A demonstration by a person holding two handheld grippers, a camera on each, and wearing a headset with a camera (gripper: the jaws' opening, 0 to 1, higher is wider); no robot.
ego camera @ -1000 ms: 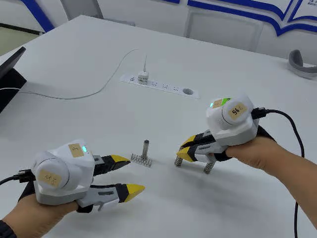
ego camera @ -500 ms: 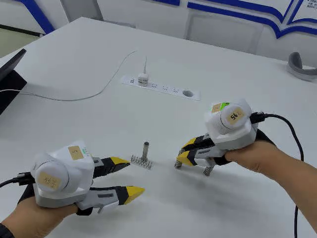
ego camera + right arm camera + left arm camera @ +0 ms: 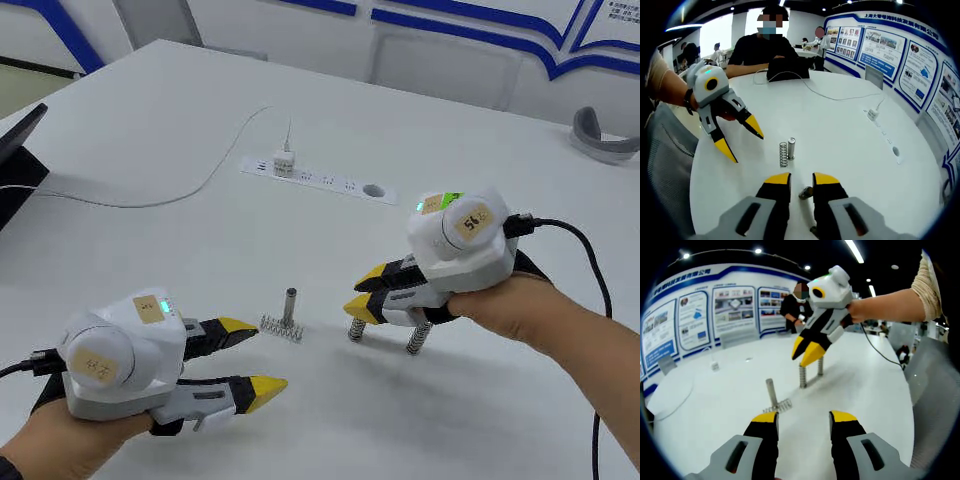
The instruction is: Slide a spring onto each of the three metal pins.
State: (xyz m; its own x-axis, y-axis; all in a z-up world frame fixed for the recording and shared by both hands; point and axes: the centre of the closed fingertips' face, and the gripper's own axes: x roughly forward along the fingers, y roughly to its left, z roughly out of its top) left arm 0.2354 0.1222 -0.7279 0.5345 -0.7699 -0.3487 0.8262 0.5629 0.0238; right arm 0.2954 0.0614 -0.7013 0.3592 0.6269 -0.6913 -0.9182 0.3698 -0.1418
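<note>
1. Here, the left gripper hovers over the near left part of the bench. Its yellow-tipped jaws are spread wide, with nothing between them.
2. The right gripper is held over the near right part of the bench, tips pointing toward the left gripper. Its jaws are parted by a narrow gap and grip nothing.
3. A bare pin stands upright between the two grippers, nearer the bench's near edge than its far edge.
4. A loose spring lies flat on the bench at the foot of the bare pin, on its near side. Whether they touch I cannot tell.
5. Two more pins stand upright, each with a spring already on it. The first sprung pin is just under the right gripper's tips, and the second sprung pin is under that gripper's body, further right.
6. In the right gripper view, the top of a sprung pin shows low in the gap between the jaws.
7. A power strip lies toward the far edge with a white plug in it. A thin cable trails toward the left edge.
</note>
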